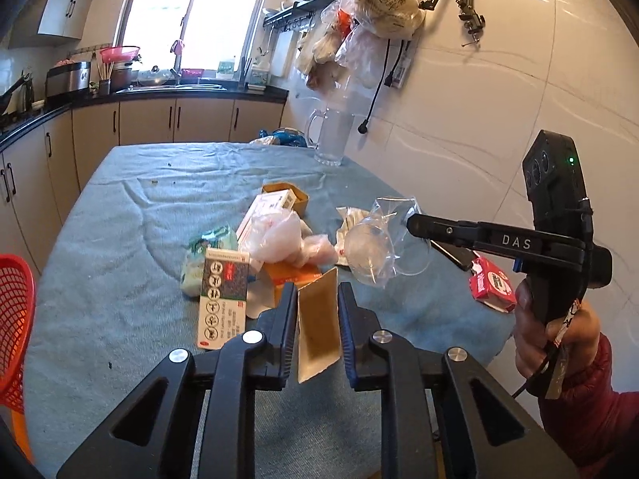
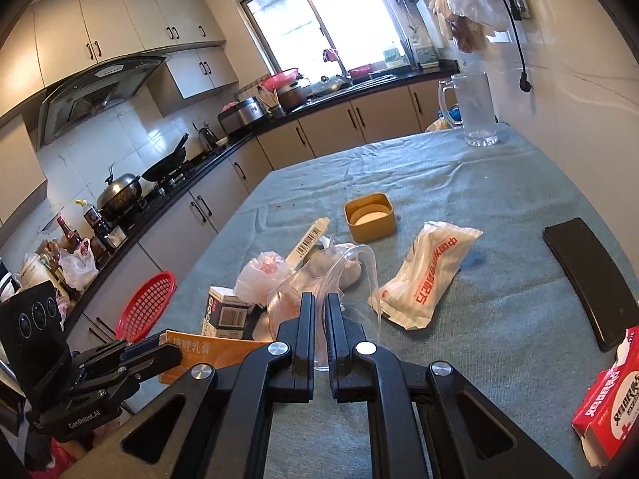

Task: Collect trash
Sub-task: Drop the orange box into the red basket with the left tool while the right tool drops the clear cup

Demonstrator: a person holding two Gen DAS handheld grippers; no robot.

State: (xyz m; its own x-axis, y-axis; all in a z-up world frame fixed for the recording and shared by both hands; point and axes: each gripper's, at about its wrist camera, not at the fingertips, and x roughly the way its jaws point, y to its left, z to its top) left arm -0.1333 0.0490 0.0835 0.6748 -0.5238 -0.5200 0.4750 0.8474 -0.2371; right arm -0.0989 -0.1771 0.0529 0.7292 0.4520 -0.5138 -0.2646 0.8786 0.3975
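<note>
The left gripper (image 1: 318, 299) is clamped on a flat orange and white cardboard box (image 1: 317, 319), whose open brown inside faces the left wrist camera; the box is lifted clear of the blue-grey cloth-covered table (image 1: 120, 247). In the right wrist view the same box shows its orange printed face (image 2: 207, 355) sticking out from the left gripper's fingers (image 2: 151, 355).

The right gripper (image 2: 320, 299) has its jaws nearly together on a crumpled clear plastic bag (image 2: 351, 263), and from the left wrist view the bag (image 1: 375, 239) hangs from the tip of that gripper (image 1: 415, 224), above the table. A hand in a red padded sleeve (image 1: 559, 343) holds the gripper's handle.

The remaining litter lies in a loose heap in the middle of the table: a white and green printed carton (image 1: 223, 299), a thin pinkish plastic bag (image 1: 275, 235), a white plastic packet with red lettering (image 2: 427, 275), and a small square mustard-yellow tub (image 2: 369, 217) behind them. A red and white paper box (image 2: 611, 403) sits at the near right edge, just beside a black slab (image 2: 587, 279) that may be a phone. A tall clear glass mug (image 2: 475, 109) stands at the far end by the wall. A red plastic mesh basket (image 2: 149, 305) sits off the table's left side.
</note>
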